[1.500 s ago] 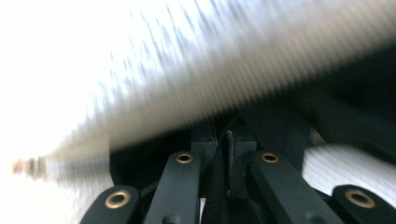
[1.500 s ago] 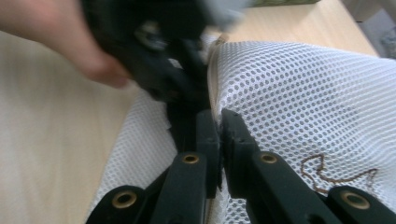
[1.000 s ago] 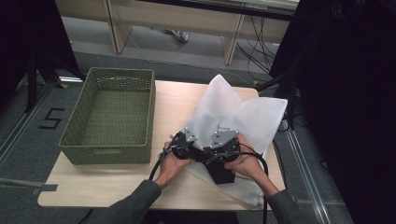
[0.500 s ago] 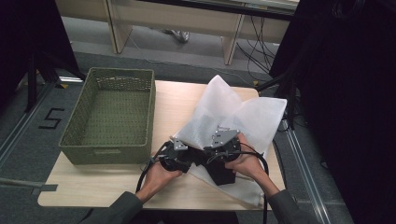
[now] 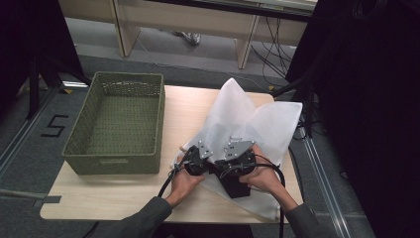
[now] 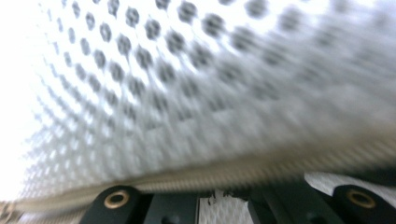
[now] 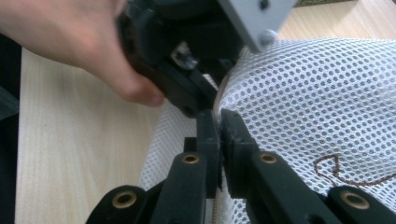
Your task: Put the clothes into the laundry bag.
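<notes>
A white mesh bag (image 5: 247, 119) lies on the right half of the wooden table (image 5: 114, 193), its near part bunched up. Both grippers meet at its near-left edge. My right gripper (image 7: 218, 121) is shut on the zipper seam of the mesh bag (image 7: 317, 93). Just above it is my left gripper (image 7: 205, 100), whose jaws have just been closing on the same edge. In the left gripper view the mesh bag (image 6: 210, 93) is blurred and very close, and its zipper band (image 6: 233, 175) crosses the jaws. From above, the left gripper (image 5: 209, 159) and right gripper (image 5: 221, 166) almost touch.
A green woven basket (image 5: 111, 163) stands empty on the left half of the table. Bare wood lies in front of it and left of the hands. Beyond the table's far edge are desk legs and cables (image 5: 277, 54) on the floor.
The left hand drew back toward the near left, then came back right to the bag's edge beside the right gripper. The right hand has held still.
</notes>
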`<act>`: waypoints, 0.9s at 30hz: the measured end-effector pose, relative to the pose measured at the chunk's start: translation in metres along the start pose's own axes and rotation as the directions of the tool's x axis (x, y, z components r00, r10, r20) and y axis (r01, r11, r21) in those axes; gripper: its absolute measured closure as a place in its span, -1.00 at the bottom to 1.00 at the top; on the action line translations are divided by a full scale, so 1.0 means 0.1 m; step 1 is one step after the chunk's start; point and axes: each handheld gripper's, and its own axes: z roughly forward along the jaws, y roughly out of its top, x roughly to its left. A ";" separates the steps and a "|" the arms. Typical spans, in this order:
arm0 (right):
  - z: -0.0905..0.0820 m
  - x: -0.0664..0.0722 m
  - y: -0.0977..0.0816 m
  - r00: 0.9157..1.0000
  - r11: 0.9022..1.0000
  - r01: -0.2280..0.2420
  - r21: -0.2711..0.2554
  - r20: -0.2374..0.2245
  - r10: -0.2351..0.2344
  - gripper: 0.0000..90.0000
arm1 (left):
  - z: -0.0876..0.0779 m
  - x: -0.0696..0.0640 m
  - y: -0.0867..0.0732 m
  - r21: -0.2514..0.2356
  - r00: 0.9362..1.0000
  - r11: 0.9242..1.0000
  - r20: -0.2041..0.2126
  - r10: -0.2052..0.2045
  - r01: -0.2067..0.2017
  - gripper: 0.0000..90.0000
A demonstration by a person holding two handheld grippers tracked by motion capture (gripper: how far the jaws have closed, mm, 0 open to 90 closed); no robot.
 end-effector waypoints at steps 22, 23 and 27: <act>0.01 -0.02 -0.03 1.000 1.000 -0.012 -0.010 -0.007 0.012 0.91 | 0.05 -0.02 0.04 0.007 0.998 1.000 -0.055 -0.012 0.012 0.53; 0.01 -0.02 -0.03 1.000 1.000 0.005 0.004 0.022 -0.005 0.89 | 0.02 -0.02 0.03 0.007 0.999 1.000 -0.052 -0.013 0.013 0.46; 0.01 -0.02 -0.05 0.998 1.000 0.009 0.018 0.062 -0.010 0.70 | -0.13 -0.04 -0.05 -0.025 0.998 0.998 -0.021 -0.056 0.055 0.26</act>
